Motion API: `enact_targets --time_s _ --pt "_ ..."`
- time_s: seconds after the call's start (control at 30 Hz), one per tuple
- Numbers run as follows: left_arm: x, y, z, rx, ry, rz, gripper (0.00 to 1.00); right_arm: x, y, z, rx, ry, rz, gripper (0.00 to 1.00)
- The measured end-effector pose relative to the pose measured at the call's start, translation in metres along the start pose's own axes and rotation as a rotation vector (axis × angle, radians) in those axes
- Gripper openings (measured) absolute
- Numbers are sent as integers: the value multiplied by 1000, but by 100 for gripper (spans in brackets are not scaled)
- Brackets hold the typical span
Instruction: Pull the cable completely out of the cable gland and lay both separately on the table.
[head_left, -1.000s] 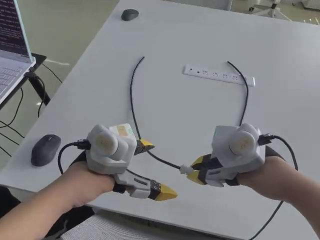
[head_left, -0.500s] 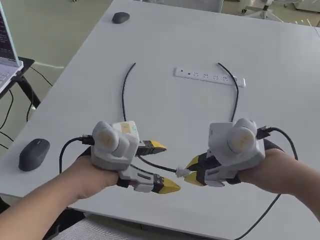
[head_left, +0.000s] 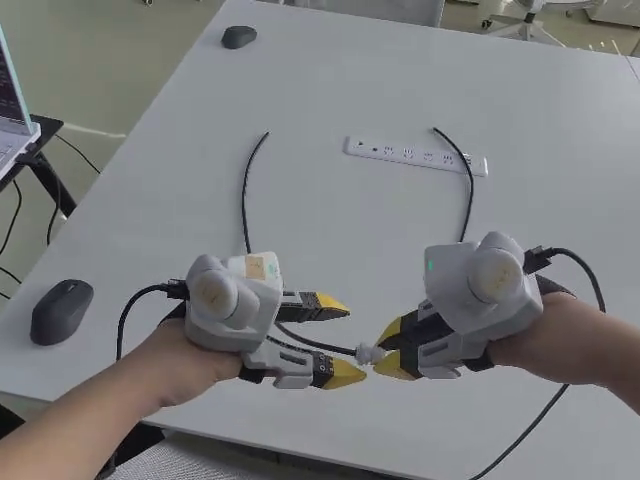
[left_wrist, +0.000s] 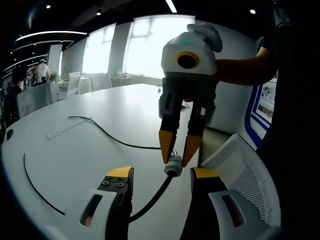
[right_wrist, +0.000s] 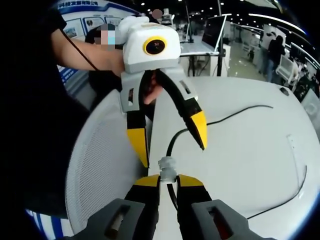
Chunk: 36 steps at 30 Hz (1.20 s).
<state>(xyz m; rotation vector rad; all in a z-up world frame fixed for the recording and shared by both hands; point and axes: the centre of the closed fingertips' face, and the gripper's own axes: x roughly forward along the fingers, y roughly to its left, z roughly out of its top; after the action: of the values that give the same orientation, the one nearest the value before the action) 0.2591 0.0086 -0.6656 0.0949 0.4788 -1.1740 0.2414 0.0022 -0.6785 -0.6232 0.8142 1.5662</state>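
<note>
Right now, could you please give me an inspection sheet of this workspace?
Surface: white table, evenly lit.
Job's things: white cable gland threaded on the black cable, near the front edge.
Clutter: power strip, near mouse, far mouse; laptop beside the table.
Grippers: right hand-held gripper shut on the cable gland; left hand-held gripper open around the black cable.
Cables: a lead trails from each gripper.
Surroundings: mesh chair, open office, people in the distance.
</note>
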Motion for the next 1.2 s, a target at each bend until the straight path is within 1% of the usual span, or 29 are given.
enact_targets --time_s 0.23,0.37,0.53,0.77,0.9,1.13,1.2 --pt "3 -8 -3 25 19 -33 38 -2 3 4 -13 -6 16 6" --pt "4 -11 -3 37 18 -45 33 -3 4 4 -20 -3 23 6" --pt "6 -15 1 49 4 -68 24 -3 3 1 -30 4 26 6" --pt "8 -18 0 53 6 -91 20 -3 2 0 -37 5 29 6" --pt "9 -19 -1 55 11 -95 16 -1 3 -3 -49 15 33 6" --pt "10 -18 0 61 4 -98 16 -1 2 -2 -71 3 30 7" --pt "10 -17 0 54 5 -96 16 -2 2 -2 -77 -2 28 7"
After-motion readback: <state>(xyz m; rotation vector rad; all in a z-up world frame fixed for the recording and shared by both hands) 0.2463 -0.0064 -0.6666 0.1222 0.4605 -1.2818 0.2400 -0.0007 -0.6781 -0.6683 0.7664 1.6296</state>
